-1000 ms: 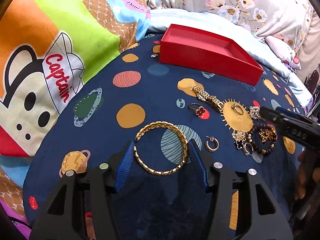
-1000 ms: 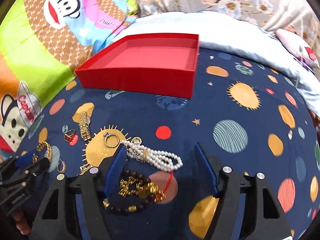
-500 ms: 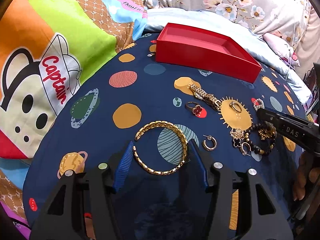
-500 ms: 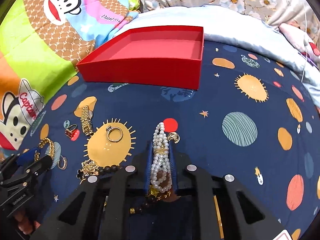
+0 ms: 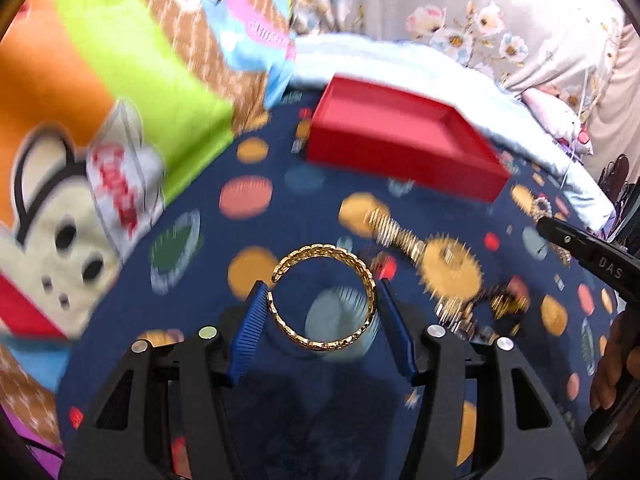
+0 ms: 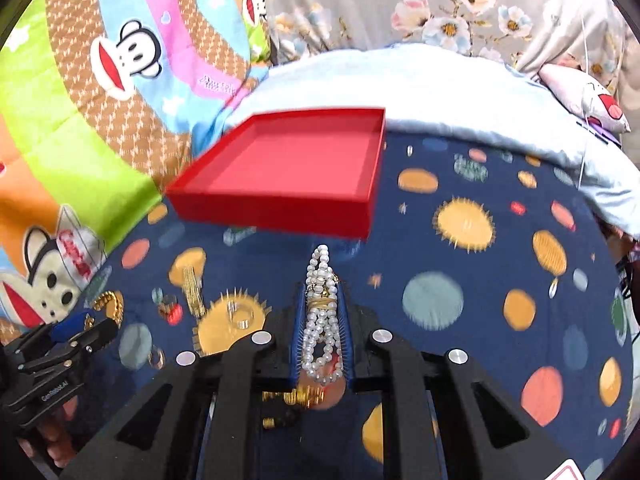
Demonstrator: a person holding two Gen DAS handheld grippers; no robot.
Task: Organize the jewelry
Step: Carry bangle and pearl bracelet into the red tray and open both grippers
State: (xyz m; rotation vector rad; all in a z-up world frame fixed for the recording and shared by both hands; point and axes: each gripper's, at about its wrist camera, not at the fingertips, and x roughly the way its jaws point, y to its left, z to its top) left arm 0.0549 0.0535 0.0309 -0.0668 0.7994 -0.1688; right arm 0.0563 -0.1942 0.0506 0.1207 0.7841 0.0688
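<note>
My left gripper is shut on a gold chain bangle and holds it above the planet-print cloth. My right gripper is shut on a white pearl bracelet, lifted off the cloth and pointing at the empty red tray. The red tray also shows far ahead in the left wrist view. A gold watch band, a ring, a red clover ring and a dark bead bracelet lie blurred on the cloth.
The navy planet-print cloth covers a bed. A bright cartoon-monkey quilt lies left, a pale blue blanket and floral fabric behind the tray. Each gripper shows in the other's view: the right one, the left one.
The left gripper closed on the gold bangle and lifted it. The right gripper closed on the pearl bracelet half a second ago and has raised it toward the red tray.
</note>
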